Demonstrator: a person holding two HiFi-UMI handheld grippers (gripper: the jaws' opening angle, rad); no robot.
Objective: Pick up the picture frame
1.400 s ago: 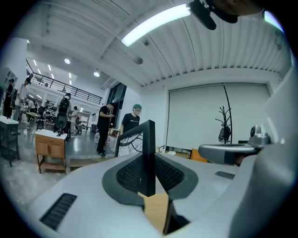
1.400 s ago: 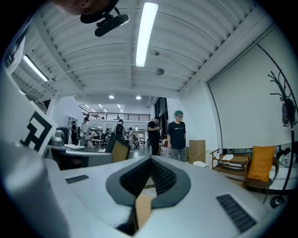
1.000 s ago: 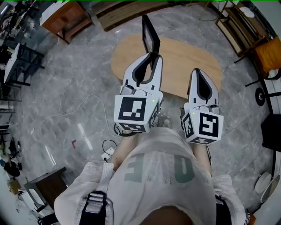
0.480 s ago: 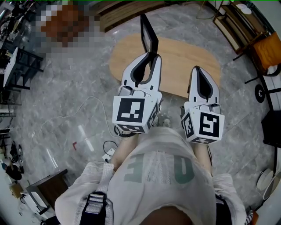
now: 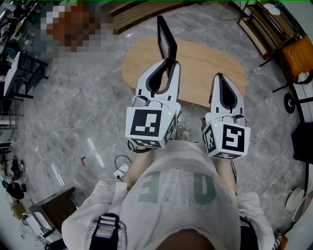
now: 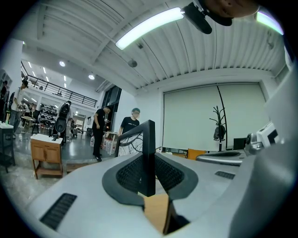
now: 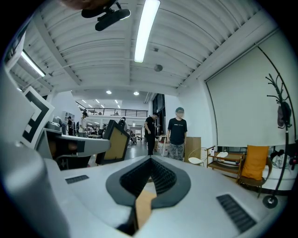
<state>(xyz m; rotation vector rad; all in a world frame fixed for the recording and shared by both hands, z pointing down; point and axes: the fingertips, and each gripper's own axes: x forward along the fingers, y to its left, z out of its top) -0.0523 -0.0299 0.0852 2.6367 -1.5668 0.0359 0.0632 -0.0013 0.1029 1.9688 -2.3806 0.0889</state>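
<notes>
The picture frame is black-edged and stands upright, lifted above the oval wooden table. My left gripper is shut on its lower edge. In the left gripper view the frame's dark edge sits clamped between the two pads, rising straight up from them. My right gripper hovers over the table's right part, level beside the left one, shut with nothing in it. In the right gripper view its jaws meet at the tips, and the frame's brown back shows to the left.
An orange chair and a wooden shelf stand at the right. A wooden bench lies beyond the table. A white cable runs over the marble floor at the left. A person stands farther off in the room.
</notes>
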